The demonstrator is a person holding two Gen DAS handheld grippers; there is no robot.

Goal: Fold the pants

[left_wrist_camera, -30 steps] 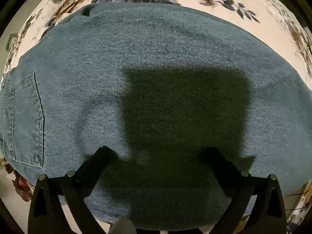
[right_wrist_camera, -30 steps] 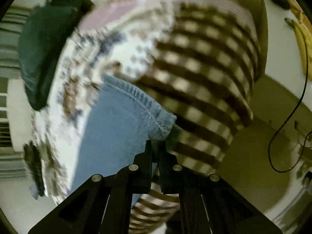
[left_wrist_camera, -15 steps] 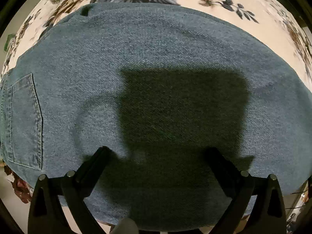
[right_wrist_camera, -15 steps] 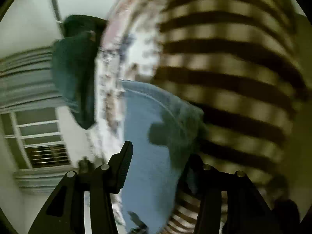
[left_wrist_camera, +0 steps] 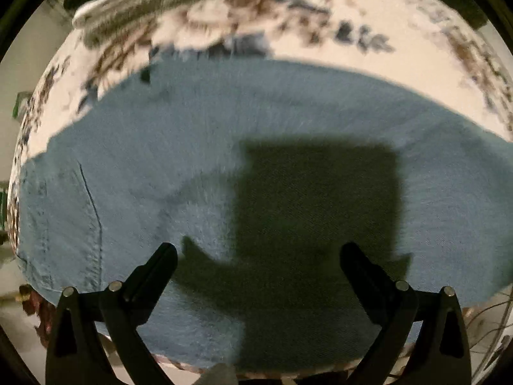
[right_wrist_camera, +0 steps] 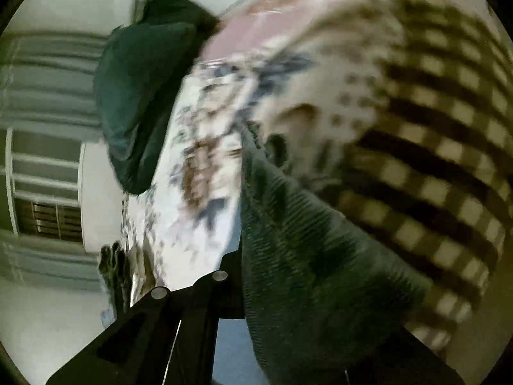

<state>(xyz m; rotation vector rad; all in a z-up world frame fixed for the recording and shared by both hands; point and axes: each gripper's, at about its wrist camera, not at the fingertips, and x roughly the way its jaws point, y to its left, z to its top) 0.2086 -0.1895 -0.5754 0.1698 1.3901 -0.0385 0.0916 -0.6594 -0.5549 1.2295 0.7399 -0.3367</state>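
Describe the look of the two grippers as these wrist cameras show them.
Left gripper: two matte black, wedge-shaped fingers tapering to blunt tips, with round silver screw heads and triangular cut-outs at the base. Right gripper: the same black build and silver screws, half covered by cloth.

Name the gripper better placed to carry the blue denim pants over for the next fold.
Right. The right gripper is shut on a raised flap of the blue denim pants; the left gripper hangs open above flat denim, holding nothing.

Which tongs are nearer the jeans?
Right. The right tongs have just closed on a jeans edge that drapes over one finger; the left tongs hang open above the flat denim, apparently clear of it.
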